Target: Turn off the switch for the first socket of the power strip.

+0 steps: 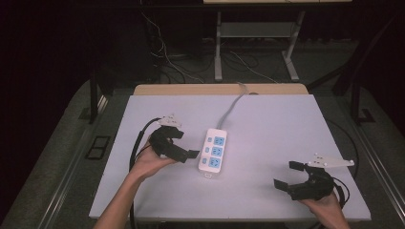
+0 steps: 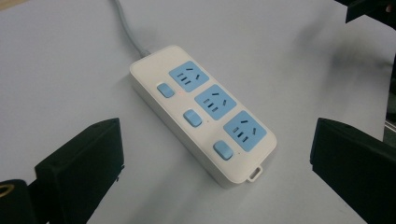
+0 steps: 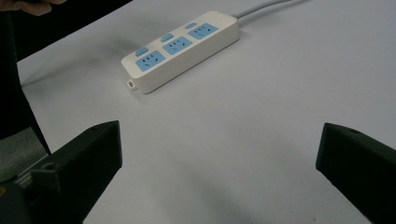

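Note:
A white power strip with three blue sockets and three blue switches lies flat near the middle of the white tabletop. Its grey cable runs off toward the back. My left gripper is open just left of the strip, not touching it. In the left gripper view the strip lies between and beyond the spread jaws of that gripper. My right gripper is open near the front right. From it the strip lies well ahead of the empty right gripper.
A wooden edge borders the tabletop at the back. Behind it stand metal desk legs and loose cables on the dark floor. The right gripper's black tip shows at the top right of the left gripper view.

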Action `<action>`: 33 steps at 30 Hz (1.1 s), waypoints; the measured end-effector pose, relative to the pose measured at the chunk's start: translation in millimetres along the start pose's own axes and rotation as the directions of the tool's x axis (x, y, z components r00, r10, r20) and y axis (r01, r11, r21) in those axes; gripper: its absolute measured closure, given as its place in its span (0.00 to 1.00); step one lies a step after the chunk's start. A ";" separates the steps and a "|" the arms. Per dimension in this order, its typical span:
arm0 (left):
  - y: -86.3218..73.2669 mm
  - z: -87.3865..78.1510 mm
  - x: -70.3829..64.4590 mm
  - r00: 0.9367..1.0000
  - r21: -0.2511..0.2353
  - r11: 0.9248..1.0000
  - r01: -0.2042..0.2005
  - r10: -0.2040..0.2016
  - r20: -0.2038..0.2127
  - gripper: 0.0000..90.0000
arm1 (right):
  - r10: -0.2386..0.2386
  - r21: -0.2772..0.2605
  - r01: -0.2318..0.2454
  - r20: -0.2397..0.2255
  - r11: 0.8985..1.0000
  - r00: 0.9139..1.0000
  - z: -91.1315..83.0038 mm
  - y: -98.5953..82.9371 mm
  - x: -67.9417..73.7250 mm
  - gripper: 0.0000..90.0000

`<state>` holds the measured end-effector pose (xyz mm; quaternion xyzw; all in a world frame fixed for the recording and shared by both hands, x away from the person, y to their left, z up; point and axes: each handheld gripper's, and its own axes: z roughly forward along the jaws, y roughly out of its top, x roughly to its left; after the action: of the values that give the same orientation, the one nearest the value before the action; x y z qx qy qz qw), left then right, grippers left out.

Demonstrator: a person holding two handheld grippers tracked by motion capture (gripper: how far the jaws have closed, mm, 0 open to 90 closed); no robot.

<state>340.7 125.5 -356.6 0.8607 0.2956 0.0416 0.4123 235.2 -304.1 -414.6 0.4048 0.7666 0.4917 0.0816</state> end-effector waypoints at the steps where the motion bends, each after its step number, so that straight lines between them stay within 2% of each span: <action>1: 1.3 0.7 0.6 1.000 0.003 1.000 -0.002 0.002 -0.002 0.01 | -0.001 0.001 0.001 0.000 1.000 1.000 0.0 0.0 0.0 0.00; 15: 19.4 11.9 9.9 1.000 0.053 0.998 -0.022 0.022 -0.006 0.04 | -0.009 0.009 0.009 0.004 1.000 1.000 0.9 -0.1 -0.1 0.00; 23: 32.1 14.5 16.7 0.999 0.059 0.998 -0.032 0.032 -0.008 0.14 | -0.010 0.010 0.010 0.006 1.000 1.000 0.6 -0.1 -0.3 0.00; 33: 40.9 23.1 24.1 0.999 0.099 0.994 -0.038 0.040 -0.011 0.17 | -0.015 0.018 0.014 0.006 1.000 1.000 1.5 -0.3 0.0 0.00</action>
<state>387.2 102.9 -346.0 0.8853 0.2832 0.0408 0.3665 235.9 -303.1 -415.6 0.4014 0.7738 0.4829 0.0837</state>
